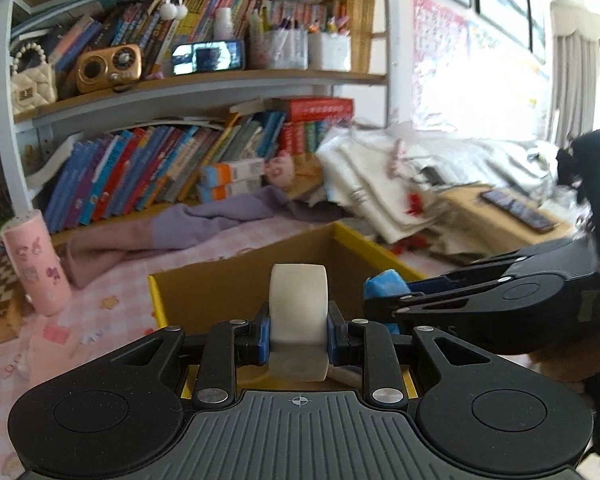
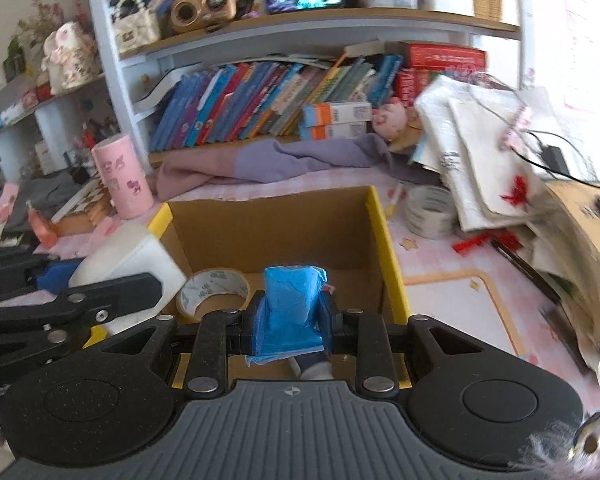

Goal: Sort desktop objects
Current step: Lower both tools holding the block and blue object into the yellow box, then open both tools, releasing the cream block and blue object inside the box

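Clamped in the left gripper (image 1: 298, 334), a white tape roll (image 1: 298, 304) stands on edge, the fingers closed tight against its flat sides, poised over the near edge of the cardboard box (image 2: 276, 224) on the table. To its right, the right gripper (image 2: 290, 330) is closed on a crumpled blue packet (image 2: 294, 306) above the same box, where a clear tape roll (image 2: 214, 290) already lies. Both tilt downward; the delivery step seems underway, and next each should open over the box.
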### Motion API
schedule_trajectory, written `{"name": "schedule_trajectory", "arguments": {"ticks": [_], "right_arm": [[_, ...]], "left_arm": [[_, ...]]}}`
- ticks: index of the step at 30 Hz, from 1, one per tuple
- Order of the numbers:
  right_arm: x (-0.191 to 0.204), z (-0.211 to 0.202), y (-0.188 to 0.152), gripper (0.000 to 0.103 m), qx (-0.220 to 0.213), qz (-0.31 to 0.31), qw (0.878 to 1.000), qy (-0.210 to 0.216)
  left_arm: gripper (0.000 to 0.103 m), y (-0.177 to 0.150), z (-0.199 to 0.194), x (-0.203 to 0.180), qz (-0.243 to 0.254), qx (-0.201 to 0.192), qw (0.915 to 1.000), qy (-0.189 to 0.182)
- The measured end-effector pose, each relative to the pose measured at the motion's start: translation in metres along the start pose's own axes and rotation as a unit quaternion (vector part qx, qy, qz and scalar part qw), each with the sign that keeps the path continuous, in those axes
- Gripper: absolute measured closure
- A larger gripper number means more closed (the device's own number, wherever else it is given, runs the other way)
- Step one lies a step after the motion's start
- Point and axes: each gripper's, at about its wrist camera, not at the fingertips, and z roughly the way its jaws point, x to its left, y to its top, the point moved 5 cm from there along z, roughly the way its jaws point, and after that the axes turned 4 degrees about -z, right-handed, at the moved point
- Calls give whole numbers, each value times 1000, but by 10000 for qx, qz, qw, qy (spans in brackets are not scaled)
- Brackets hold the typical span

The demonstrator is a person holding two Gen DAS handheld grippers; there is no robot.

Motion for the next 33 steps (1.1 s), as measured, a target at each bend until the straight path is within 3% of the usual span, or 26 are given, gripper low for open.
{"name": "schedule_trajectory", "arguments": {"ticks": [14,23,26,30,33], "right_arm": [[4,68,-20,79,897,-516,9942,298],[3,78,-28,79,1142,-439,9915,450],[3,78,-28,79,1149,-442,9913,455],[2,76,-28,77,1148,-328,9918,455],[1,70,-26,71,1062,-248,9930,455]], "left_arm": [[78,-29,51,8,136,842,9959,313],[75,-33,53,13,-117,900,9953,339],[69,-32,51,13,-98,859,9954,417],[50,-28,43,15,-62,709,9959,560],[47,-24,33,18,-185,575,9968,527]]}}
